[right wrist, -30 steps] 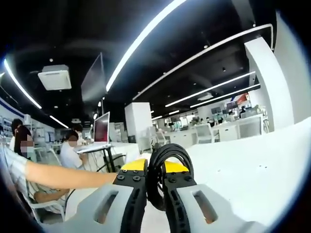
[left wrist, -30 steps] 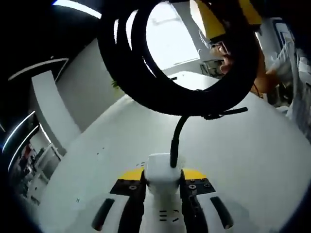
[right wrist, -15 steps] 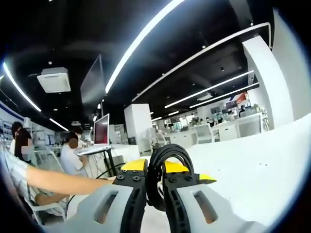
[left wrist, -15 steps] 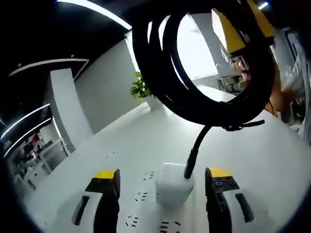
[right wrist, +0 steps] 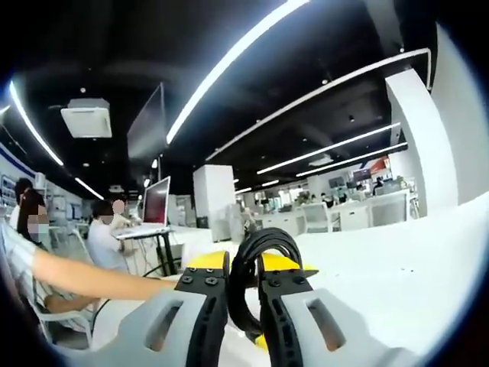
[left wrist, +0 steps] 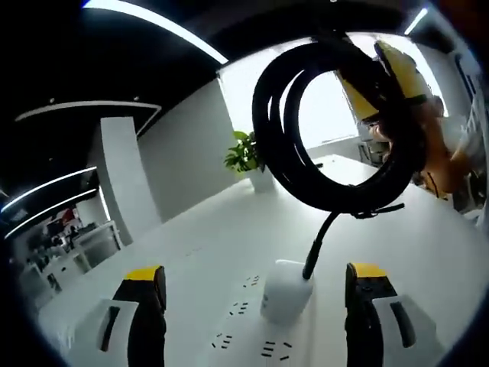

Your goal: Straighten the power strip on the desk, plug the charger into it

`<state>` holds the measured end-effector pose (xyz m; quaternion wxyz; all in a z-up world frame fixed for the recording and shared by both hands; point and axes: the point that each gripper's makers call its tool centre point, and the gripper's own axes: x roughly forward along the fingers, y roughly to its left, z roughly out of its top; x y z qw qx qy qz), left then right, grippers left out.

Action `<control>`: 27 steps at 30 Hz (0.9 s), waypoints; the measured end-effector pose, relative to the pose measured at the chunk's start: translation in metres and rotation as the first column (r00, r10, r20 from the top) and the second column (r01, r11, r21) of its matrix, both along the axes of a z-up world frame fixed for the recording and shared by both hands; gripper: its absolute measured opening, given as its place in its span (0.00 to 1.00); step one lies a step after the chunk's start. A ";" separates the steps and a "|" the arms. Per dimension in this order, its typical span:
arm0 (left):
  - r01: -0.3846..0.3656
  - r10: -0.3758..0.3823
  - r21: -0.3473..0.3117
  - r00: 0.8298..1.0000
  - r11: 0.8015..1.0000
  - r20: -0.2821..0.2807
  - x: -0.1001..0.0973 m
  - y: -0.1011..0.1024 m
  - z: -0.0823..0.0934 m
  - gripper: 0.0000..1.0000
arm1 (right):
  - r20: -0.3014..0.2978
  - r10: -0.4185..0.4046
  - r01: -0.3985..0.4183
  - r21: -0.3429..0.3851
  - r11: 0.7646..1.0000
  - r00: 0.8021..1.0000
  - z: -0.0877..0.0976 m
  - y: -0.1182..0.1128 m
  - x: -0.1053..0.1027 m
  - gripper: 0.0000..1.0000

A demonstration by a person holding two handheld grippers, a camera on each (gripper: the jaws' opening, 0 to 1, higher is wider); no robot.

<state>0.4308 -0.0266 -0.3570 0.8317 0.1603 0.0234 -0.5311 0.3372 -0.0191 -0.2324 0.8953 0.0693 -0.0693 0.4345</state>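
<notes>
In the left gripper view, a white charger [left wrist: 286, 291] stands upright in the white power strip [left wrist: 238, 330] on the white desk. My left gripper [left wrist: 256, 275] is open, its jaws wide apart on either side of the charger and not touching it. The charger's black cable [left wrist: 317, 243] rises into a coiled loop [left wrist: 284, 145] held up in the air by my right gripper [left wrist: 386, 80], which enters from the upper right. In the right gripper view, my right gripper [right wrist: 243, 264] is shut on the black cable coil [right wrist: 254, 245].
A potted plant [left wrist: 244, 153] stands at the desk's far end by a white wall. A person's arm [right wrist: 84, 277] reaches in from the left. People sit at a desk with a monitor [right wrist: 157, 202]. White desk surface [right wrist: 397, 260] stretches to the right.
My left gripper has opened, let go of the charger and drawn back; the charger stays standing in the strip. The right gripper keeps holding the coil.
</notes>
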 end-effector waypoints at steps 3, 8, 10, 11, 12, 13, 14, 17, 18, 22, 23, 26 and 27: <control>-0.012 0.012 -0.001 1.000 1.000 0.007 -0.002 0.005 -0.001 0.99 | 0.023 -0.028 0.029 -0.025 0.999 0.999 0.000 -0.003 0.002 0.15; -0.021 0.021 0.004 1.000 1.000 0.005 -0.004 0.010 -0.006 0.99 | 0.043 -0.048 0.050 -0.037 0.998 0.998 0.000 -0.005 0.003 0.18; -0.023 0.023 0.001 1.000 1.000 0.007 -0.004 0.011 -0.006 0.99 | 0.061 -0.068 0.071 -0.040 0.997 0.996 0.002 -0.007 0.004 0.21; -0.024 0.024 -0.001 1.000 1.000 0.006 -0.005 0.012 -0.005 0.99 | 0.083 -0.086 0.089 -0.027 0.996 0.993 0.007 -0.011 0.005 0.23; -0.024 0.024 -0.003 1.000 1.000 0.004 -0.005 0.012 -0.005 0.99 | 0.089 -0.095 0.098 -0.024 0.995 0.992 0.009 -0.012 0.005 0.25; -0.025 0.025 -0.003 1.000 1.000 0.003 -0.005 0.012 -0.005 0.99 | 0.094 -0.101 0.104 -0.022 0.994 0.990 0.010 -0.014 0.006 0.27; -0.026 0.026 -0.004 1.000 1.000 0.005 -0.005 0.012 -0.005 0.99 | 0.097 -0.105 0.107 -0.021 0.994 0.990 0.011 -0.015 0.007 0.28; -0.024 0.024 -0.015 1.000 1.000 0.000 -0.006 0.010 -0.004 0.99 | 0.095 -0.113 0.115 -0.015 0.993 0.989 0.011 -0.020 0.009 0.28; -0.023 0.023 -0.015 1.000 1.000 0.000 -0.006 0.009 -0.005 0.99 | 0.092 -0.115 0.117 -0.018 0.993 0.989 0.010 -0.020 0.010 0.28; -0.013 0.013 -0.002 1.000 1.000 -0.001 -0.010 0.003 -0.009 0.99 | 0.081 -0.120 0.122 -0.025 0.992 0.989 0.002 -0.024 0.010 0.28; -0.013 0.013 0.002 1.000 1.000 0.000 -0.010 0.002 -0.010 0.99 | 0.077 -0.121 0.124 -0.028 0.992 0.990 0.000 -0.026 0.010 0.28; -0.011 0.011 0.008 1.000 1.000 -0.005 -0.013 0.002 -0.012 0.99 | 0.068 -0.127 0.129 -0.038 0.991 0.990 -0.006 -0.033 0.012 0.28; -0.013 0.013 0.007 1.000 1.000 -0.006 -0.013 0.002 -0.012 0.99 | 0.057 -0.127 0.130 -0.042 0.991 0.990 -0.009 -0.035 0.014 0.29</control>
